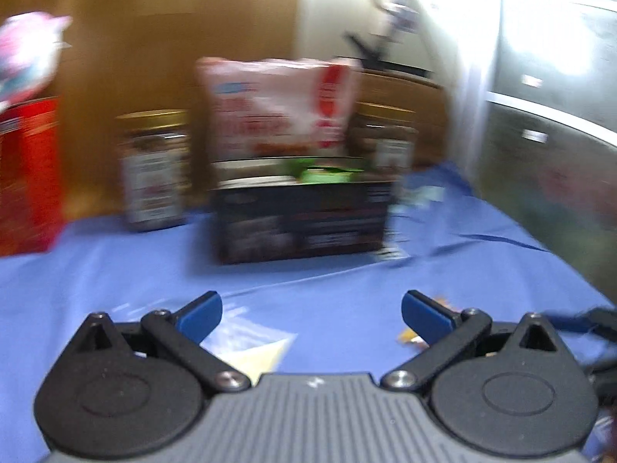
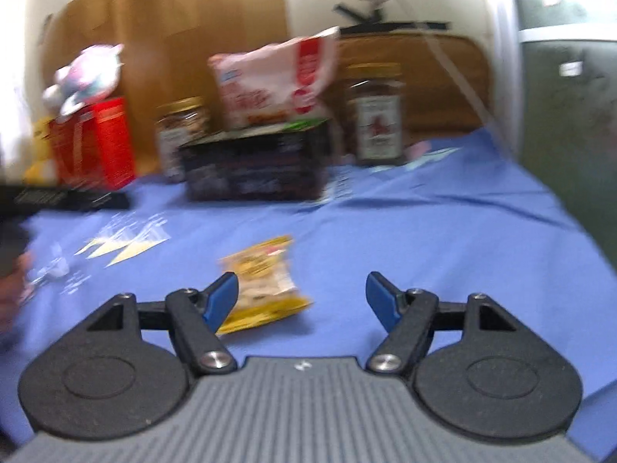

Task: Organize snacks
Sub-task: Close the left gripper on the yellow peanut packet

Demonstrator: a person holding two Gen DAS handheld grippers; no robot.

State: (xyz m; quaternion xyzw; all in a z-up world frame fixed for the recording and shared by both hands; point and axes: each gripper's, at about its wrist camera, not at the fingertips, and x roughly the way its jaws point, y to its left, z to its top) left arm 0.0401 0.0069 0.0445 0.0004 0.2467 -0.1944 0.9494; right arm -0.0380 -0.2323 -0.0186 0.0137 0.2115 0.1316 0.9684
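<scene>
Both my wrist cameras sit low over the blue cloth (image 1: 115, 270), tilted slightly down, facing the wooden board (image 2: 200, 11) at the back. The left view is nearer the black box (image 1: 300, 223), centre frame. The right view sits further back; its black box (image 2: 254, 166) lies centre-left. Both frames are blurred.

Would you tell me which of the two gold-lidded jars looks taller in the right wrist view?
The jar right of the black box, jar, looks taller; the shorter jar stands left of it.
</scene>
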